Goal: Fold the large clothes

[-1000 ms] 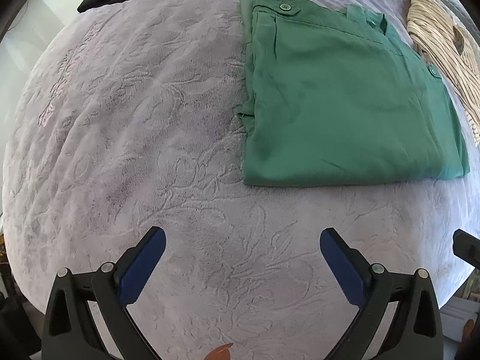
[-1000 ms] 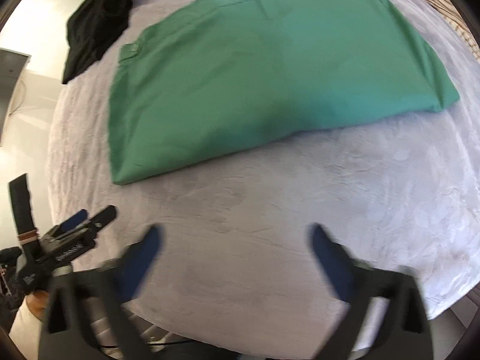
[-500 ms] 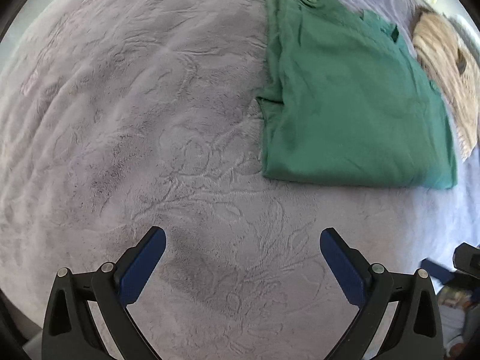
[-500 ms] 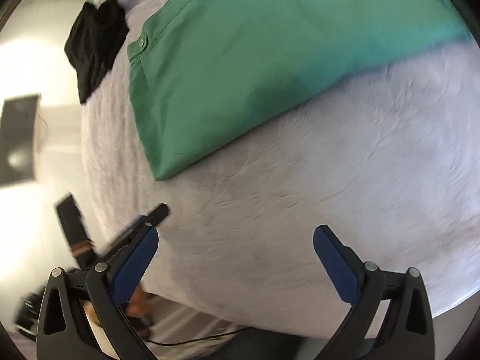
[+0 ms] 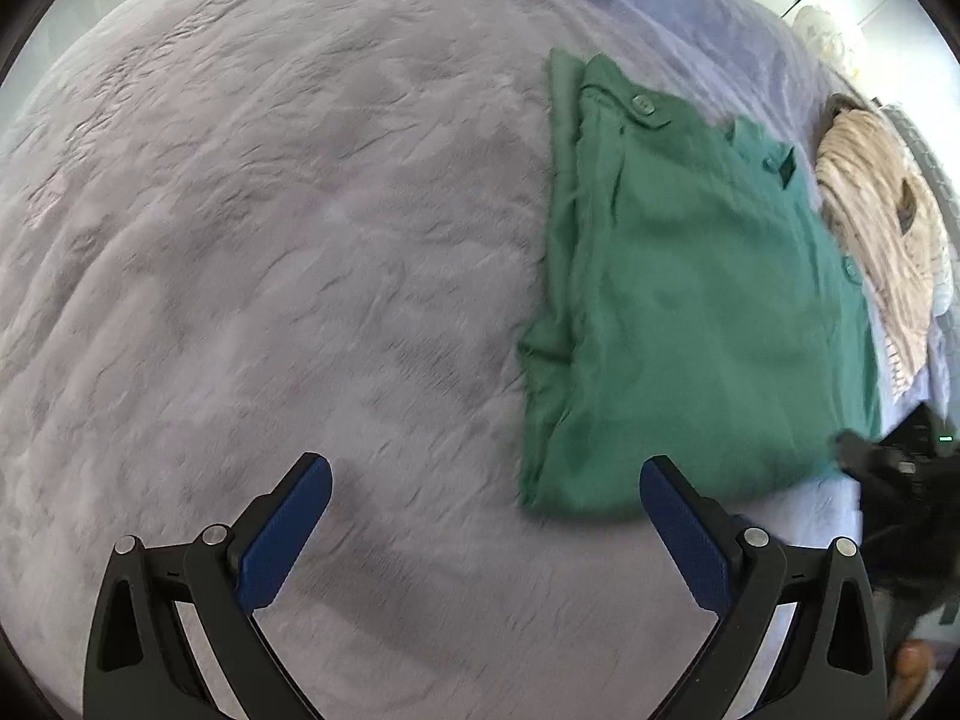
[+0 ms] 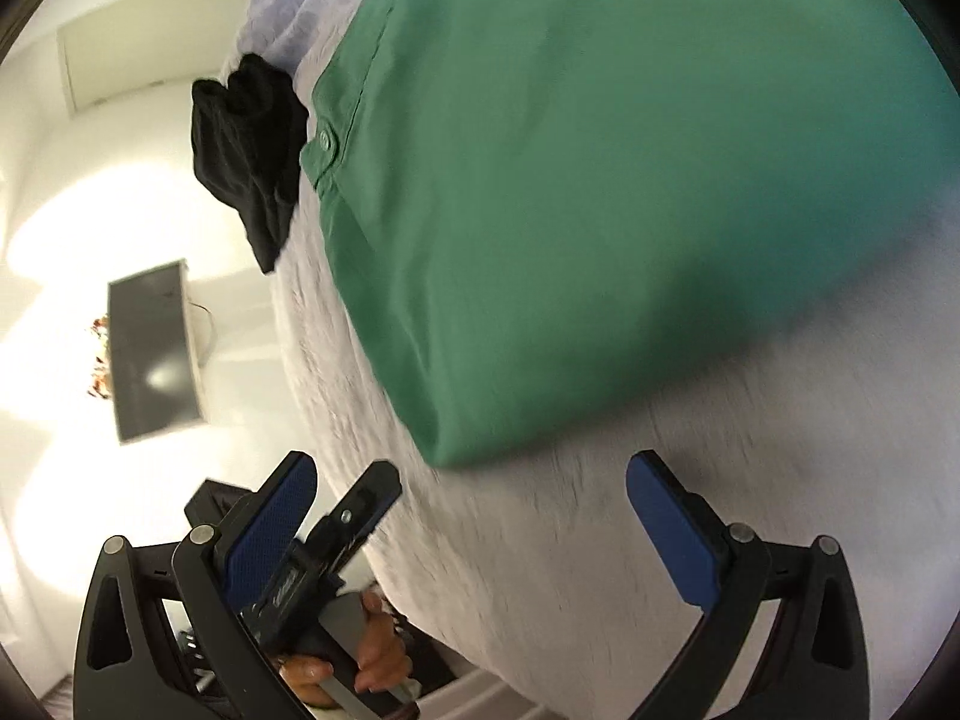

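Folded green shirt (image 5: 696,312): flat on the lavender bed (image 5: 270,252), at 2 o'clock of the left gripper (image 5: 480,510). Left gripper: jaws wide, empty, above the bedcover. Right gripper (image 6: 474,504): jaws wide, empty, shirt corner at 12 o'clock. Black garment (image 6: 249,156): at the bed's edge, beside the shirt's buttoned side. Beige knit (image 5: 882,240): just beyond the shirt.

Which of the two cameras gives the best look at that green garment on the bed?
The left wrist view: the green garment shows almost whole, folded flat, with its buttons and layered edge. The right wrist view is tilted and blurred, cropping it to one corner and a buttoned edge.
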Motion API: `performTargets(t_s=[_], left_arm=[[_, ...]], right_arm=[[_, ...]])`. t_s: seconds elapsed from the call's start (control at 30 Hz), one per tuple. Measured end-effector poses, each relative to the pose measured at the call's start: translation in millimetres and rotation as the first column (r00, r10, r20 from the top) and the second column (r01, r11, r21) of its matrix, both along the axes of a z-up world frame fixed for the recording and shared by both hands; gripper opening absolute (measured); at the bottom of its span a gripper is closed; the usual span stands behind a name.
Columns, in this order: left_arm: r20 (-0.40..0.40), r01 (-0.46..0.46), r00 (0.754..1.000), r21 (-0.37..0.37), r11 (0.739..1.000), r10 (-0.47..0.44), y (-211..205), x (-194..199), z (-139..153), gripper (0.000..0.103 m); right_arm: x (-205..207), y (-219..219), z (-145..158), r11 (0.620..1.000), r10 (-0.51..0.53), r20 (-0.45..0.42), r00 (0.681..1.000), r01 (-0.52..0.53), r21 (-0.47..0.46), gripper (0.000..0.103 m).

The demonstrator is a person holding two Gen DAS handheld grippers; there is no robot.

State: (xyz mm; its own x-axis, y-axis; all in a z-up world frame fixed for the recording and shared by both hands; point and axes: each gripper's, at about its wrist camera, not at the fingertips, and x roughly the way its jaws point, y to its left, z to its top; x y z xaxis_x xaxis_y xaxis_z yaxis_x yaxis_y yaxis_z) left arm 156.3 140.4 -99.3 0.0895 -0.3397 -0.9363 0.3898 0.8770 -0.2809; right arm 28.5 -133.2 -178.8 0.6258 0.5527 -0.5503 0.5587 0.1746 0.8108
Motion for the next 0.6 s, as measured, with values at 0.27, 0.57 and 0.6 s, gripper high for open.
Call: performTargets(t_s=[0.27,0.57,0.6], left_arm=[[-0.077,0.006,0.997,-0.176,0.984,-0.02,-32,28,-12,0.103],[-0.308,-0.053,0.948,-0.402,0.914,-0.081,-68,67,-37,0.103],[-0.334,-0.058,0.938,-0.415,0.908,-0.093,-71,69,-40,0.103]], right_arm=[[24,-7,-20,0.997,-0.049,0.173,0.984,0.036,0.072,0.103],[25,-23,-15,0.998,-0.031,0.174,0.984,0.02,0.061,0.014],[26,-27,-4,0.999,-0.022,0.205,0.979,0.013,0.045,0.014]])
